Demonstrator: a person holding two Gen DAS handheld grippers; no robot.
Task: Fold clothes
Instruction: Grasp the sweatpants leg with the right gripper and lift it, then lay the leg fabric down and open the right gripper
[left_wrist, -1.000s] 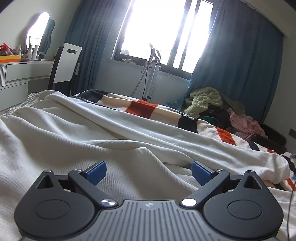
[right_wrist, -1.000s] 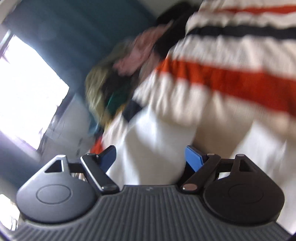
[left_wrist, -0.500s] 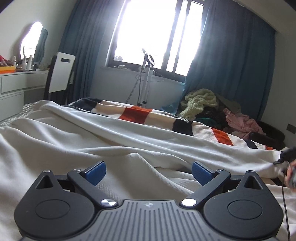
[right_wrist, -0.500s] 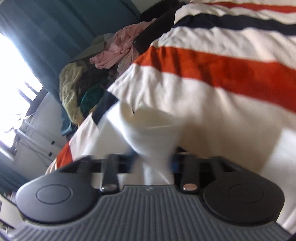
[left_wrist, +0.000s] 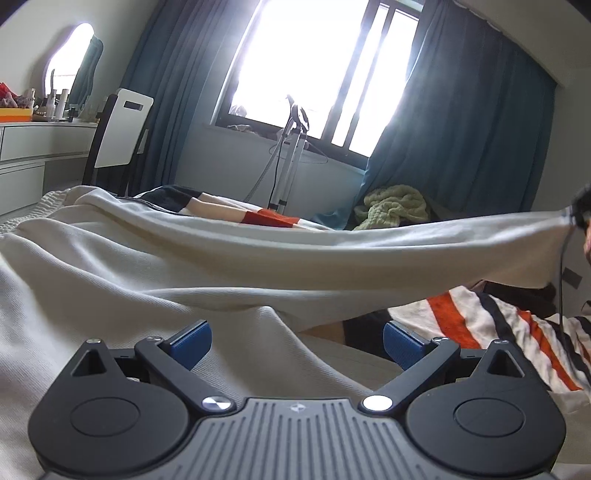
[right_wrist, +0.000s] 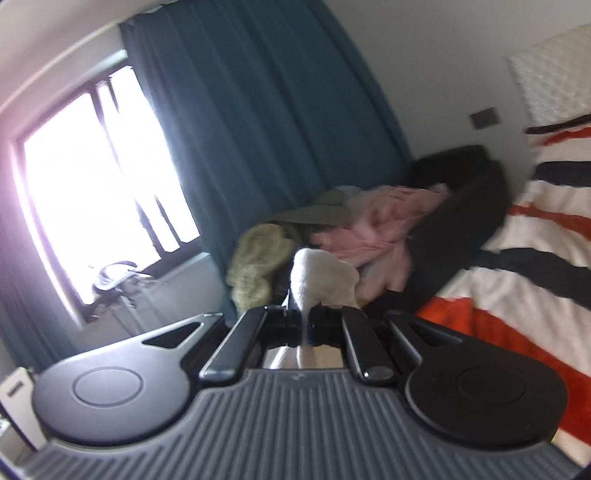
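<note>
We see the cream garment (left_wrist: 155, 273) spread over the striped blanket (left_wrist: 491, 321) on the bed, its right end lifted off the blanket and stretched taut toward the far right. There the right gripper (right_wrist: 304, 325) has its jaws closed on a bunched corner of the fabric. Our left gripper (left_wrist: 297, 341) hovers low over the near cloth, blue pads (left_wrist: 190, 341) wide apart, holding nothing.

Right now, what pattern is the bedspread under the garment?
Bedspread: white with orange and black stripes, clearest in the right wrist view.
</note>
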